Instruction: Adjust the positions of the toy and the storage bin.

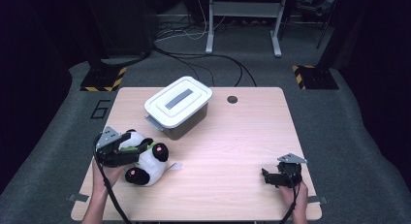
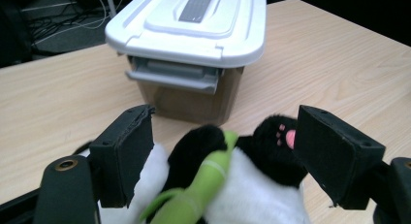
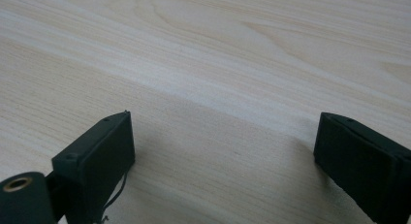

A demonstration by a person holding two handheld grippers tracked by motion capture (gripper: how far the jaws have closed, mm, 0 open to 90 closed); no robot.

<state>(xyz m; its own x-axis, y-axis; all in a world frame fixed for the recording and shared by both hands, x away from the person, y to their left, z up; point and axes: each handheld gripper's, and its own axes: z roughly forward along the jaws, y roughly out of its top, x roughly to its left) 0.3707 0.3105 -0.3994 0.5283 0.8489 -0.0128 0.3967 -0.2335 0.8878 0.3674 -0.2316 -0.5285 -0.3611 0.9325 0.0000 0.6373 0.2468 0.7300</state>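
Left gripper view: left hand-held gripper is straddling the panda plush, jaws wide, pads not pressing; lidded storage box is sitting just beyond.

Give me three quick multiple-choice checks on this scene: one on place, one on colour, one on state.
1. Where does the panda plush lie?
A. on the box lid
B. at the left gripper, near the table's left edge
C. beside the right gripper

2. What colour is the storage box's lid?
A. white
B. red
C. black

3. How is the box?
A. lid off
B. tipped over
C. lid on, upright

Key: B, the plush sits between the left gripper's jaws; A, the lid is white with a grey handle; C, the lid covers the standing box.
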